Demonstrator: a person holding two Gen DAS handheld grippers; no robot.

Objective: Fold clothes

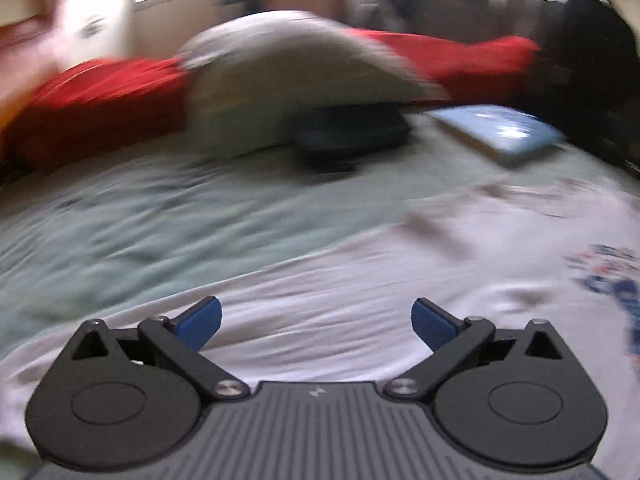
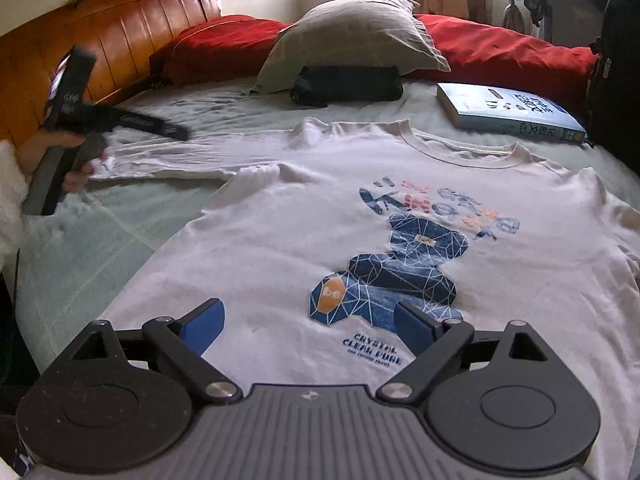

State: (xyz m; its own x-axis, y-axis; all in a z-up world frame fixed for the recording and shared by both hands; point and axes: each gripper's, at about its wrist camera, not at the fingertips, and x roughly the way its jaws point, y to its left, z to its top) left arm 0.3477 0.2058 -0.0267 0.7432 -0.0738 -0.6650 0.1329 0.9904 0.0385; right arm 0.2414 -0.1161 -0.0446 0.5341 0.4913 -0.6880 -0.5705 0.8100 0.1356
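A white T-shirt (image 2: 304,232) with a blue geometric bear print lies flat, front up, on the pale green bed sheet (image 2: 100,240), collar toward the pillows. My right gripper (image 2: 310,326) is open and empty just above the shirt's lower hem. My left gripper (image 1: 316,322) is open and empty over the shirt's white fabric (image 1: 360,280); that view is motion-blurred. In the right wrist view the left gripper (image 2: 176,130) is held by a hand at the far left, near the shirt's left sleeve (image 2: 160,164).
A grey pillow (image 2: 352,36) and red pillows (image 2: 224,44) lie at the head of the bed by the wooden headboard (image 2: 120,28). A dark pouch (image 2: 348,84) and a blue book (image 2: 508,112) lie beyond the collar.
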